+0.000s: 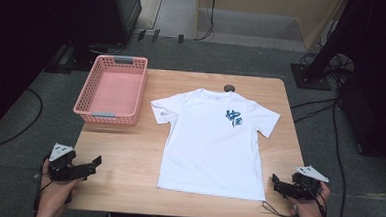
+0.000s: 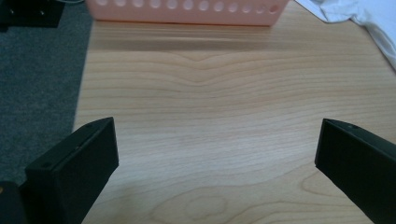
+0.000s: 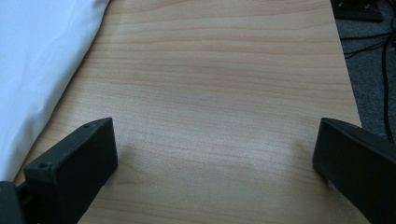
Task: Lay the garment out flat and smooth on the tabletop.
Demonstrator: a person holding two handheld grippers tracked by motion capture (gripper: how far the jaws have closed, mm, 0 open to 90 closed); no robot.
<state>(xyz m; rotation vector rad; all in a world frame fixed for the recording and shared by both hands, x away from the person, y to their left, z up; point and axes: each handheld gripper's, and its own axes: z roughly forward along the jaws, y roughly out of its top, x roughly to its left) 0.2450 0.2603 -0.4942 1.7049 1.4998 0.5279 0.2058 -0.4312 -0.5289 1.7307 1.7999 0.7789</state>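
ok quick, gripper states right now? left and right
Left gripper: open, holding nothing, over bare table near the pink basket.
Right gripper: open, holding nothing, beside the white T-shirt.

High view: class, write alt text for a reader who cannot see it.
A white T-shirt lies flat on a wooden table, a pink basket at its left. The left gripper and right gripper rest open at the near corners.
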